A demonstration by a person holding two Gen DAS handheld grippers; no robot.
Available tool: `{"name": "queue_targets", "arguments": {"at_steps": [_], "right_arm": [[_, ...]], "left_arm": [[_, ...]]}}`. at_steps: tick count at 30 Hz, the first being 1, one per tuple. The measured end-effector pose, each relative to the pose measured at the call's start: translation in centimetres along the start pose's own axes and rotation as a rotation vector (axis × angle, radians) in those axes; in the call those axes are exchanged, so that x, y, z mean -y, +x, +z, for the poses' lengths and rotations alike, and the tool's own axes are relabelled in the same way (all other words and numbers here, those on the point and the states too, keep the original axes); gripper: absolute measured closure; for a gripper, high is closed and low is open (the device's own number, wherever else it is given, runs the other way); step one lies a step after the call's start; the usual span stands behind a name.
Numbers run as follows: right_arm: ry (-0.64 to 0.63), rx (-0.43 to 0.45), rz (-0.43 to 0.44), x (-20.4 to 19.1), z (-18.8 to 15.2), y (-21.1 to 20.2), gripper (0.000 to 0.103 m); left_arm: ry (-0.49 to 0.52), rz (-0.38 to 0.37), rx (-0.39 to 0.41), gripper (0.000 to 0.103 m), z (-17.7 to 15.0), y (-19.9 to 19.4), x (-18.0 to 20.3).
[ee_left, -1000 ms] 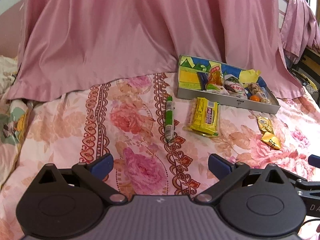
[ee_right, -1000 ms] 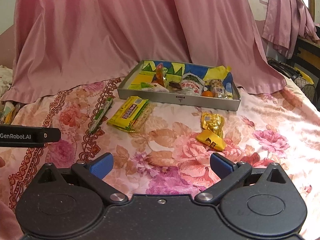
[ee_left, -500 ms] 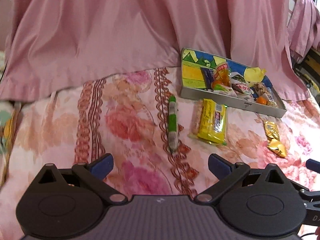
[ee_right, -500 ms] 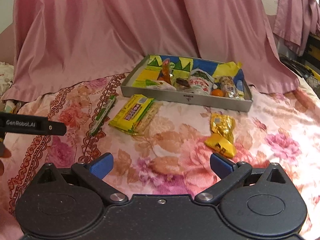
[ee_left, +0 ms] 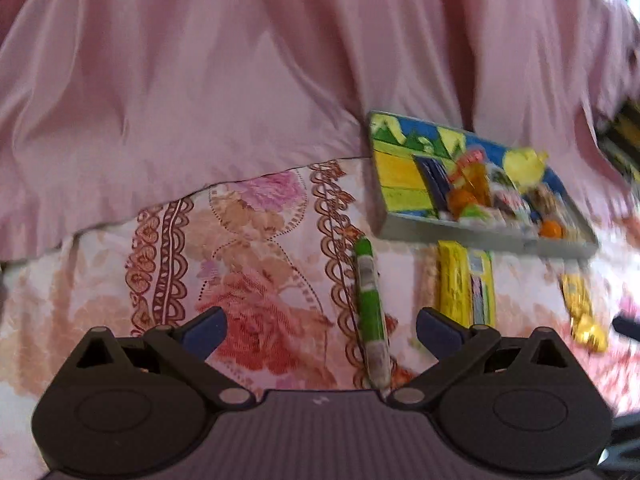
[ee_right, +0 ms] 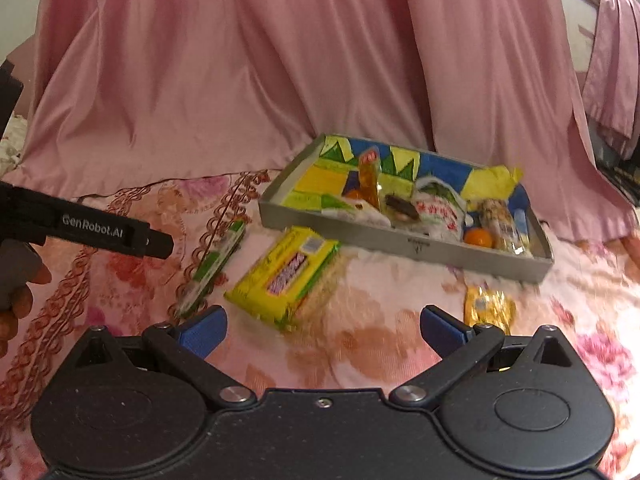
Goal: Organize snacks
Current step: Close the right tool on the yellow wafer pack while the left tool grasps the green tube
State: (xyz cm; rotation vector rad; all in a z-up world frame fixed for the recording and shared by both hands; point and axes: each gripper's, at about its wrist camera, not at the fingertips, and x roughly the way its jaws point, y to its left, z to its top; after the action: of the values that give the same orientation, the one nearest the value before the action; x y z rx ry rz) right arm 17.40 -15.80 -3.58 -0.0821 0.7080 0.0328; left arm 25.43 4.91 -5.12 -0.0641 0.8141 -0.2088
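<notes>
- A pink curtain hangs as a draped wall far ahead of both pairs of tongs, its hem lying on the bed.
- A floral bedspread in pink, peach and brown scrollwork lies under both pairs of tongs and bears all the snacks.
- A grey tray with a bright blue, yellow and green lining sits ahead of the right tongs and ahead-right of the left tongs, its far edge near the curtain hem. Packets are heaped inside it, among them a white bag with red print and a small orange ball near the right end.
- The left tongs have their blue pads spread wide and nothing between them; the bedspread shows through the gap.
- The right tongs are likewise spread wide and pinch nothing.
- A yellow snack packet lies flat just ahead of the right tongs, slightly left of centre, on the near side of the tray and just apart from its wall. From the left tongs it shows just beyond the right pad.
- A long green and white stick packet lies lengthwise inside the gap of the left tongs, near the right pad, its near end hidden behind the tongs' body. From the right tongs it lies just beyond the left pad.
- A gold foil packet lies just past the right pad of the right tongs, near the tray's front wall.
</notes>
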Motion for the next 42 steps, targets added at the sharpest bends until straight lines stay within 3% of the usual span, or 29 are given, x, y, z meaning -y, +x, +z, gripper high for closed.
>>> {"name": "queue_targets", "arguments": {"at_steps": [3, 10, 18, 22, 30, 35, 37, 39, 42], "right_arm": [[0.010, 0.000, 0.006, -0.5, 0.3, 1.6, 0.001], [0.000, -0.003, 0.015, -2.3, 0.7, 5.1, 0.002], [-0.026, 0.005, -0.004, -3.4, 0.8, 7.2, 0.004], [-0.028, -0.017, -0.013, -3.8, 1.1, 8.3, 0.012], [0.006, -0.058, -0.017, -3.1, 1.0, 8.9, 0.023], [0.053, -0.096, -0.031, -2.5, 0.7, 8.8, 0.041], [0.062, -0.103, -0.032, -2.2, 0.5, 8.8, 0.044], [0.056, -0.099, -0.029, -2.1, 0.5, 8.7, 0.045], [0.004, -0.079, -0.044, -2.2, 0.4, 8.7, 0.046]], "left_arm": [[-0.047, -0.062, 0.031, 0.000, 0.7, 0.5, -0.5], [0.018, -0.151, 0.042, 0.000, 0.9, 2.5, 0.5], [0.017, -0.187, 0.035, 0.001, 0.8, 4.6, -0.1], [-0.019, -0.206, 0.016, 0.002, 0.6, 5.3, -0.9], [0.016, -0.244, -0.003, 0.017, 0.1, 5.8, -0.5], [0.068, -0.265, -0.004, 0.029, -0.1, 5.8, 0.2], [0.078, -0.268, -0.016, 0.033, -0.2, 6.0, 0.5], [0.079, -0.274, -0.034, 0.043, -0.5, 6.4, 0.6], [0.090, -0.263, -0.045, 0.046, -0.8, 7.0, 0.8]]}}
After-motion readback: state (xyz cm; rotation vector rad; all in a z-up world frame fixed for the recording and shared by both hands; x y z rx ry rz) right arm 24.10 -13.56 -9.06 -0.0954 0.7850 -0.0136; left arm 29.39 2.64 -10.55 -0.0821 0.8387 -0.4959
